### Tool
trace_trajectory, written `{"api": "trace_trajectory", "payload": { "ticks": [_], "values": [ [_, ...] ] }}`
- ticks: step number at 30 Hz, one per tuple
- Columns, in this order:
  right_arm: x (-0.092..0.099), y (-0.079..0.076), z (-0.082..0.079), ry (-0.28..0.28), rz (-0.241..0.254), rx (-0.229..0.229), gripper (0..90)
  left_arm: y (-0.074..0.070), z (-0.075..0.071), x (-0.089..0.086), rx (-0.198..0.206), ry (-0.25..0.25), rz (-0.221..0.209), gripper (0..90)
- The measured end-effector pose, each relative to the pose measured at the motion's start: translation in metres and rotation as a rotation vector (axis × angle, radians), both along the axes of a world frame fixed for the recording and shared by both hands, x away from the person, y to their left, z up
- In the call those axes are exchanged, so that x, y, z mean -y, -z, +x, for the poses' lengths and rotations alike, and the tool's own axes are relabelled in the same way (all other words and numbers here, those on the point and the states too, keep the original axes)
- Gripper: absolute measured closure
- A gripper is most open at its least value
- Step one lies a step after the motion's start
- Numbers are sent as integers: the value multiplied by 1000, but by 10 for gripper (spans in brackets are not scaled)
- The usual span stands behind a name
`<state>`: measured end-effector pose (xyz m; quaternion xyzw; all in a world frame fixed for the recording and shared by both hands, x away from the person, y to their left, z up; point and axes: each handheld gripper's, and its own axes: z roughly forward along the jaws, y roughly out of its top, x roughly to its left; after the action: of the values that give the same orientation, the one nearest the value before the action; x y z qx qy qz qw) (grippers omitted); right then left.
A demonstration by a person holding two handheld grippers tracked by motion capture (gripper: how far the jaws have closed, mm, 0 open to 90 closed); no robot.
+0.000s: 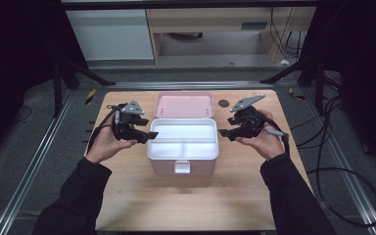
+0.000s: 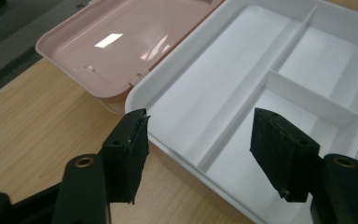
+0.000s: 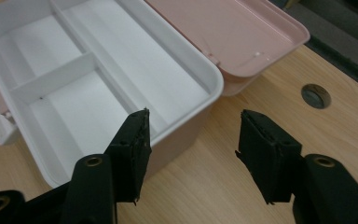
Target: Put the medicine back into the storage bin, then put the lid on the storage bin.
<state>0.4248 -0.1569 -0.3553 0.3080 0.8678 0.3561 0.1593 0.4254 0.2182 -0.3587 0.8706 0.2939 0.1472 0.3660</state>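
The left gripper (image 2: 198,154) has its jaws standing wide with nothing gripped between them; the left end wall of the box runs across the gap below, untouched by either pad. The right gripper (image 3: 191,156) matches it: jaws wide apart, nothing held, one jaw over the box's right end rim and the other over bare tabletop.

Between the two grippers sits the pink storage box (image 1: 182,147), its white insert tray (image 2: 261,79) exposed, with one long compartment at the back and two smaller ones in front, all empty. The box's long axis runs straight from one gripper to the other, so each pair of jaws faces an end wall, the left (image 1: 136,132) and the right (image 1: 232,131) about equally close.

Beyond the jaws, on the far side of the box, the hinged pink lid (image 1: 184,105) lies flung back flat on the wooden table (image 1: 186,205). A white latch (image 1: 181,167) projects from the near wall. A small round grommet (image 3: 316,95) sits in the tabletop past the right gripper. Any move on the lid calls for reaching over the tray to that far edge.
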Motion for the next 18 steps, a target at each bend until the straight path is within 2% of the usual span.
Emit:
{"api": "trace_trajectory", "payload": {
  "ticks": [5, 8, 9, 13, 14, 15, 17, 18],
  "values": [
    [18, 5, -3, 92, 41, 24, 385, 7, 5, -8, 15, -93, -72, 350],
    [24, 6, -1, 130, 89, 45, 375, 7, 10, -10, 28, -127, -98, 349],
    [25, 6, 0, 138, 98, 51, 369, 7, 14, -11, 27, -146, -103, 345],
    [23, 6, 8, 166, 115, 61, 355, 8, 22, -13, 35, -171, -125, 341],
    [21, 7, 14, 182, 147, 67, 354, 9, 28, -13, 44, -181, -132, 341],
    [20, 8, 17, 189, 163, 68, 354, 9, 28, -13, 44, -181, -132, 341],
    [17, 8, 24, 195, 158, 68, 349, 10, 34, -13, 42, -197, -136, 341],
    [15, 8, 28, 199, 158, 78, 349, 11, 38, -13, 50, -207, -157, 341]
  ]
}}
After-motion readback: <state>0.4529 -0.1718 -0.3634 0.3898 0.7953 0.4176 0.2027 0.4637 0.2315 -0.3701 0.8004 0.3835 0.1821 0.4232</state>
